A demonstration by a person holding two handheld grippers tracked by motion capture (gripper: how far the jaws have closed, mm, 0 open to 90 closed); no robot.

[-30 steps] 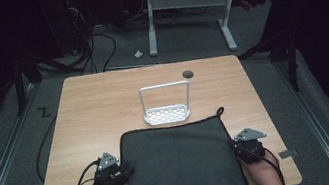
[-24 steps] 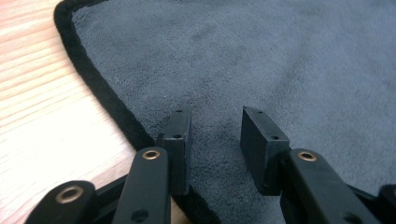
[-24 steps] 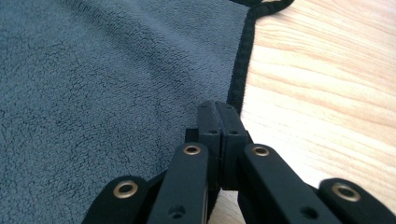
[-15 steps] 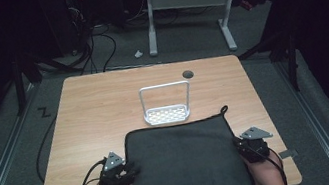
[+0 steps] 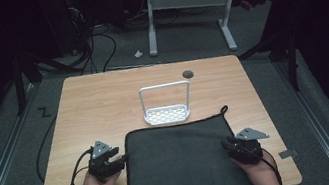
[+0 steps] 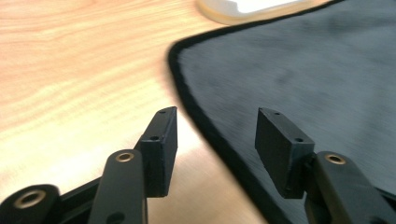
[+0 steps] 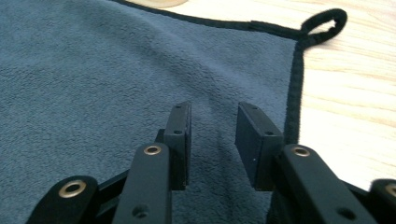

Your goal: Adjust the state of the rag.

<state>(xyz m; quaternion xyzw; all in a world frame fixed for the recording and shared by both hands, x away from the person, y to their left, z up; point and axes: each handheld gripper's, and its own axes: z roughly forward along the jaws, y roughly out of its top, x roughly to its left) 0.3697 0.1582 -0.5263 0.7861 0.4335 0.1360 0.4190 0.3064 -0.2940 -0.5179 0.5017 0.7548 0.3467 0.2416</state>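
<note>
Dark grey towel (image 5: 182,163) lying flat on the near half of the wooden table (image 5: 103,102), roughly square, its slightly longer axis running from the person's edge toward the far edge; the hanging loop (image 7: 322,21) sits at the far right corner and points away from the person. Its far hem lies just beside the white wire rack (image 5: 165,105), which stands upright at mid-table. Left gripper (image 5: 113,163) at the towel's left hem, jaws just opened wide, straddling the black edging with nothing pinched. Right gripper (image 5: 236,145) over the towel's right margin, jaws just parted to a narrow gap, pads clear of the pile. A small dark disc (image 5: 188,74) lies beyond the rack.
</note>
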